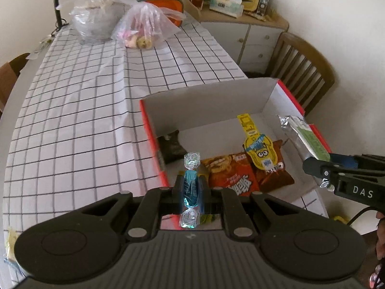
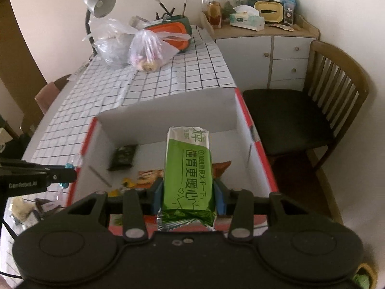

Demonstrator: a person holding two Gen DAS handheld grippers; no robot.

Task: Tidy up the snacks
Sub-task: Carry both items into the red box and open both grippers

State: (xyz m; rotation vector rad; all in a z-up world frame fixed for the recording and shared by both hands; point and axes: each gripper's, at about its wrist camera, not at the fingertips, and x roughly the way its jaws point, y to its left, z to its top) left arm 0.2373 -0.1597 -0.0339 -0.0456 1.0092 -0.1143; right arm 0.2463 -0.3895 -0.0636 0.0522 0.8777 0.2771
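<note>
My left gripper (image 1: 191, 187) is shut on a blue wrapped candy (image 1: 190, 185), held above the near left corner of the red box (image 1: 150, 125). My right gripper (image 2: 189, 190) is shut on a green cracker pack (image 2: 187, 168), held over the box's near edge (image 2: 262, 159); the pack also shows in the left wrist view (image 1: 305, 137). Inside the box lie a red chip bag (image 1: 231, 175), a yellow minion snack (image 1: 258, 149) and a dark packet (image 1: 172, 147). The left gripper shows in the right wrist view (image 2: 65, 173).
Checked tablecloth (image 1: 84, 110) covers the table. Two clear plastic bags (image 1: 142, 29) and an orange container (image 1: 168, 7) stand at the far end beside a lamp (image 2: 98, 4). A wooden chair (image 2: 312, 110) and a cluttered cabinet (image 2: 276, 48) are to the right. Loose wrappers (image 2: 24, 207) lie left of the box.
</note>
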